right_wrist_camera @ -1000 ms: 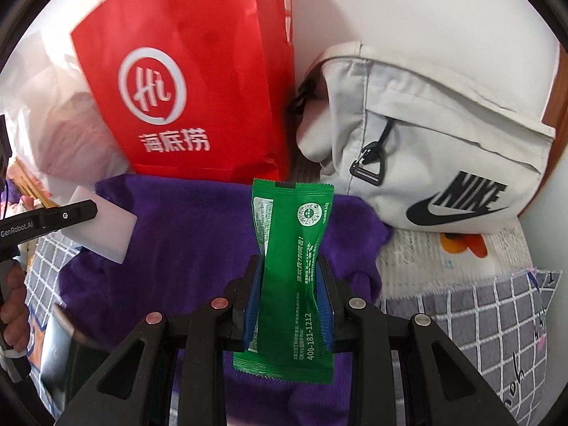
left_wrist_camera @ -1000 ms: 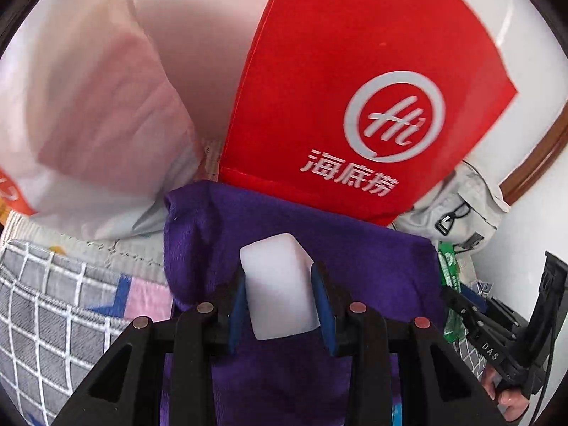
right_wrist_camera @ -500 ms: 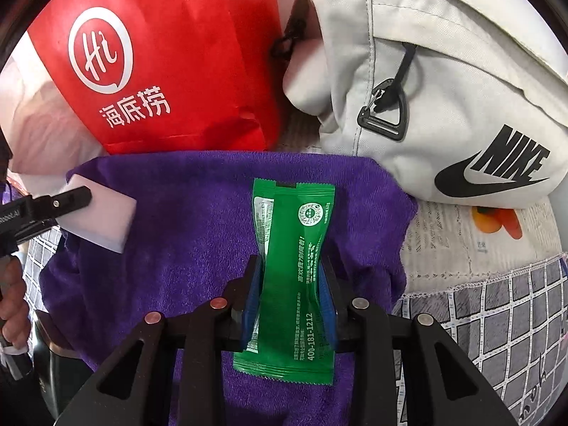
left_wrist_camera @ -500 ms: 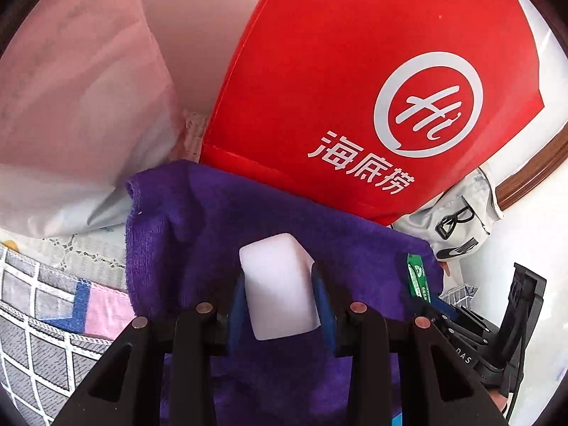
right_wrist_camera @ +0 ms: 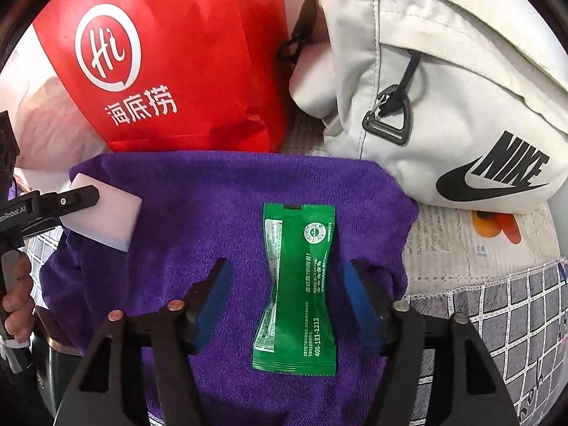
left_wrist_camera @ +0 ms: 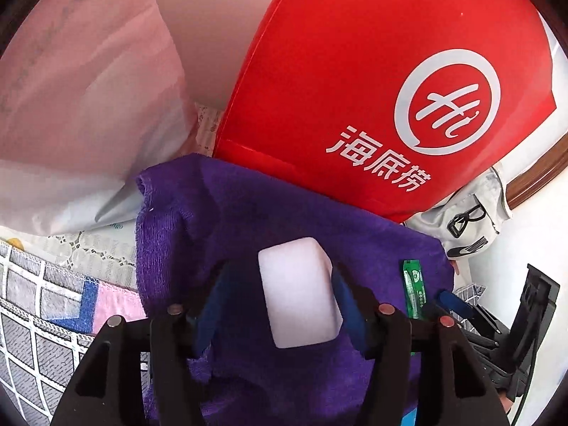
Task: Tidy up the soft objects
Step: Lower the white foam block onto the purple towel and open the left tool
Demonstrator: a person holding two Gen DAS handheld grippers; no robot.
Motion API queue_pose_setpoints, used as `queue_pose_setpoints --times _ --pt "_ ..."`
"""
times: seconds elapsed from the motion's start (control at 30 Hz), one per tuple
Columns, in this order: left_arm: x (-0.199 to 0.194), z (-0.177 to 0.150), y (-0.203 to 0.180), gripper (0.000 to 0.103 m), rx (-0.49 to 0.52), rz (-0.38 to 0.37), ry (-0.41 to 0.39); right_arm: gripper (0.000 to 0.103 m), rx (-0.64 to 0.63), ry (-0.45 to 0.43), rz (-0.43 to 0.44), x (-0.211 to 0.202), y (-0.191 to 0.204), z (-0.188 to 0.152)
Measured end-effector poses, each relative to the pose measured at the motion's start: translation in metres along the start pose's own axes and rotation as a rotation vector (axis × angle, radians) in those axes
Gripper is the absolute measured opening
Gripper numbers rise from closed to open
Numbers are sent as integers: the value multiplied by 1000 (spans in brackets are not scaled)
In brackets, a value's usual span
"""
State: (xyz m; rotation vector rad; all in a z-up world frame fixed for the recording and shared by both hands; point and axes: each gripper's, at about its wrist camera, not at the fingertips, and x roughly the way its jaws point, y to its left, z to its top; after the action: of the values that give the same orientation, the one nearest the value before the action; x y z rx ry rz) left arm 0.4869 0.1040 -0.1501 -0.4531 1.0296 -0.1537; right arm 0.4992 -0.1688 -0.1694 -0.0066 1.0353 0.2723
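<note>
Both tongs are opening. The right tongs straddle the green sachet, pads clear of it; the left tongs bracket the white sponge, right pad perhaps touching. Both things lie on the purple towel, sponge toward its left edge. Lift straight away (towel pile snags), letting nothing slide toward the red bag behind the towel.

Red paper bag: "Hi" logo, 海底捞. White bag: NIKE, swoosh. Green sachet: 400-181-1212. Left gripper body: "enRobot.AI".
</note>
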Motion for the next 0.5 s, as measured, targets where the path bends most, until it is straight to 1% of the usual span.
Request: queue_pose_setpoints --times 0.07,0.13,0.23,0.33,0.43,0.5 --pt "0 0 1 67 0 19 8 67 -1 -9 3 -3 -1 -1" --pt "1 0 0 70 7 38 13 67 0 -19 -1 -6 0 0" --pt "-3 0 -1 70 20 59 14 68 14 -38 -5 -18 -7 -1" --pt "-12 1 0 70 34 85 -5 74 35 -52 0 -24 -10 0" --pt "-21 2 -1 70 42 79 -19 74 40 -66 7 -31 -10 0" --pt "-25 0 -1 70 44 75 -21 74 28 -73 -11 -35 -7 -1"
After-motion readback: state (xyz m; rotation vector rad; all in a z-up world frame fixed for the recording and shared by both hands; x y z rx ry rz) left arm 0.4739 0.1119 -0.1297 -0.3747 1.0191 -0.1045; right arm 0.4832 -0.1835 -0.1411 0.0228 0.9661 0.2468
